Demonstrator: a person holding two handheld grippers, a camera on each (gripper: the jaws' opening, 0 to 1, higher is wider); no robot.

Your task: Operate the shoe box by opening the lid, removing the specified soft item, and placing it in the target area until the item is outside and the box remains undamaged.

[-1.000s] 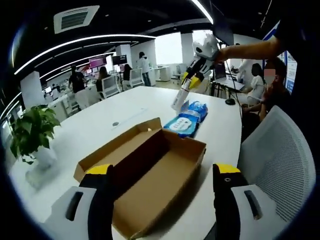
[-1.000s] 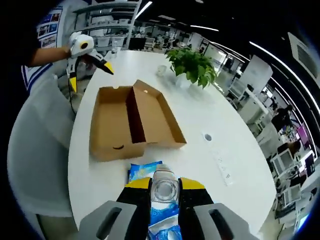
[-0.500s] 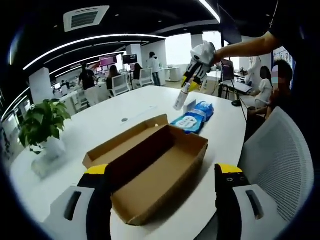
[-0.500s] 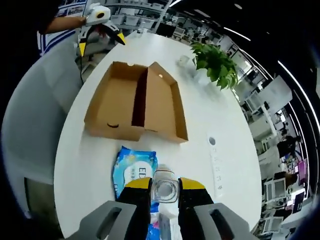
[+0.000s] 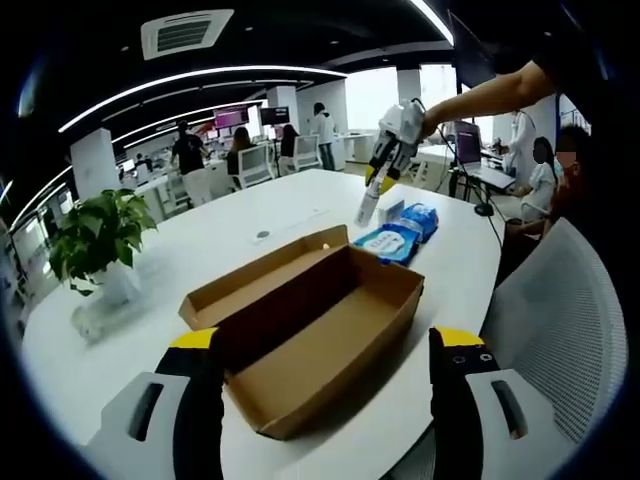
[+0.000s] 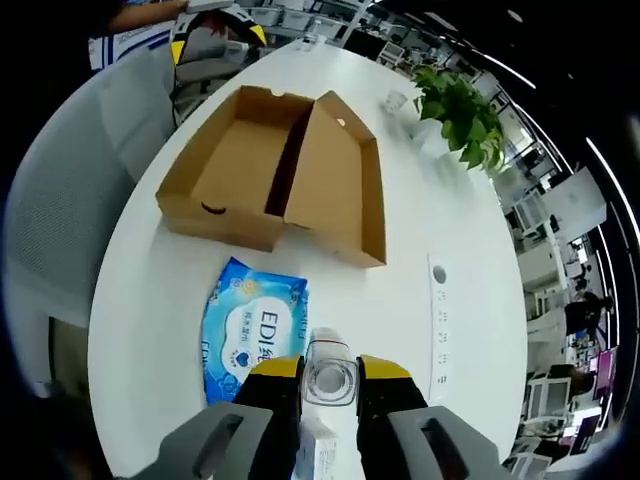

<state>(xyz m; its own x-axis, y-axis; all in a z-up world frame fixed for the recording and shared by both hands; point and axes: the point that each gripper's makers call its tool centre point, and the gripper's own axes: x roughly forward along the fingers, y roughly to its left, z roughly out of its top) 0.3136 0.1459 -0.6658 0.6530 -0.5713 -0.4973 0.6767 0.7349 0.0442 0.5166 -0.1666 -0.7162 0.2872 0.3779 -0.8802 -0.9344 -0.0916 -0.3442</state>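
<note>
The shoe box (image 6: 270, 175) sits open and apparently empty at upper centre. The right gripper (image 6: 329, 375) pinches a clear bottle (image 6: 329, 372) above the blue wipes pack (image 6: 255, 325), already outside. The left gripper (image 5: 325, 365) is spread, idle. Setting down remains.

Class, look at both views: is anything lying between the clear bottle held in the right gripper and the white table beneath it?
Yes. The right gripper holds the clear bottle over a blue wipes packet on the white table; its exact landing spot isn't clear.
</note>
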